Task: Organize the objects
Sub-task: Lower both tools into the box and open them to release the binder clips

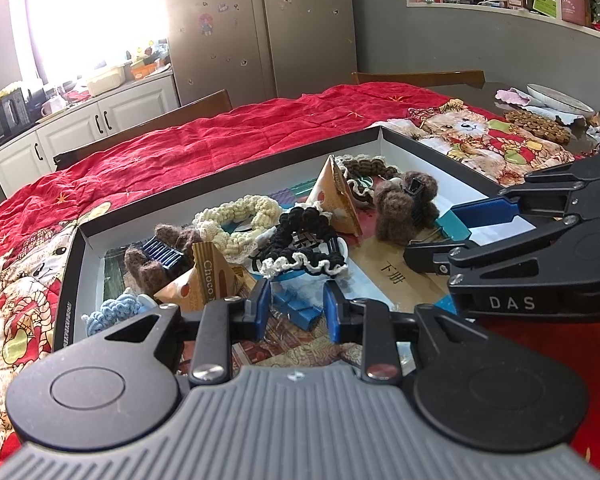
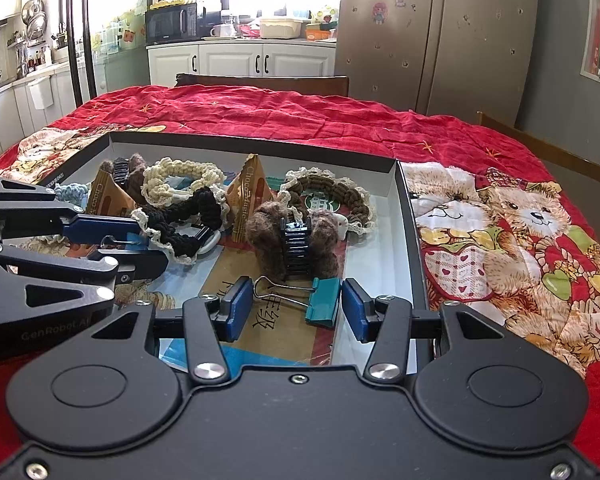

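Down over the shallow box (image 2: 410, 216) on the red-covered table (image 2: 300, 112), both grippers hover. The left gripper (image 1: 296, 310) stands narrowly open around a blue binder clip (image 1: 296, 307); its pads seem just clear of the clip, though the near view is cramped. The right gripper (image 2: 296, 310) is wider, its blue pads either side of a teal binder clip (image 2: 323, 302) lying in the box's near right part, not touching it. Behind lie a brown fuzzy hair claw (image 2: 294, 236) and crocheted hair ties (image 2: 180, 216).
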The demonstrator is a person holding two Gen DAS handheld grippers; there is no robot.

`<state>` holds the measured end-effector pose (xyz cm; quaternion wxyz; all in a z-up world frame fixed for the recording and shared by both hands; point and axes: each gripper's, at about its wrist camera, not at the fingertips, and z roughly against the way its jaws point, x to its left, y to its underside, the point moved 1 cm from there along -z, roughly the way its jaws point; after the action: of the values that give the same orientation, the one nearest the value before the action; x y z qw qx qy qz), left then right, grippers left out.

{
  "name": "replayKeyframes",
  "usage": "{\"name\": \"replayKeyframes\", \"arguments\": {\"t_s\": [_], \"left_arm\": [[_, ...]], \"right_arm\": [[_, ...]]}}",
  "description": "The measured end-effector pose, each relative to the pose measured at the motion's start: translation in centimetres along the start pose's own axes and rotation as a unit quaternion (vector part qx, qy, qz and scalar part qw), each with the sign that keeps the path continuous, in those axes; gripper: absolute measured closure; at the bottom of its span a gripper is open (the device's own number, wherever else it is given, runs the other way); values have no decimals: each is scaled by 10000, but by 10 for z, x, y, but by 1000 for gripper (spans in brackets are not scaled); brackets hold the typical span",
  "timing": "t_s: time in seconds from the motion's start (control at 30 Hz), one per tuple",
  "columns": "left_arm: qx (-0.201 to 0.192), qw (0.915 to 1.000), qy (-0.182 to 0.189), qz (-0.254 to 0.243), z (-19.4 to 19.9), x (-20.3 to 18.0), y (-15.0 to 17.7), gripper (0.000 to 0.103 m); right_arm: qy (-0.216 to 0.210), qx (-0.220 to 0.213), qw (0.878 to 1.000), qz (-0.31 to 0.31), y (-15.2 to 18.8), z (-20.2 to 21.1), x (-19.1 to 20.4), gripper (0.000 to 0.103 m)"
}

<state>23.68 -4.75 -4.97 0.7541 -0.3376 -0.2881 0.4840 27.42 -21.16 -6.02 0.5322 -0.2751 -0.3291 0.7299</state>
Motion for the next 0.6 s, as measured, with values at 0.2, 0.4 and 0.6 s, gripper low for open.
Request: {"name": "replayKeyframes", "arguments": {"t_s": [0.2,0.4,0.6], "left_arm": [[-39,10000,-5,-22,3,-1,0,53],[-43,10000,-6,-26,4,-2,0,53],[-88,10000,-5,-37,9,-3,-2,48]], "right_arm": [[1,-3,10000,5,0,0,0,56],[-10,-12,10000,-1,0,1,-1,51],[-15,-50,10000,-36,-2,2,-1,50]]}}
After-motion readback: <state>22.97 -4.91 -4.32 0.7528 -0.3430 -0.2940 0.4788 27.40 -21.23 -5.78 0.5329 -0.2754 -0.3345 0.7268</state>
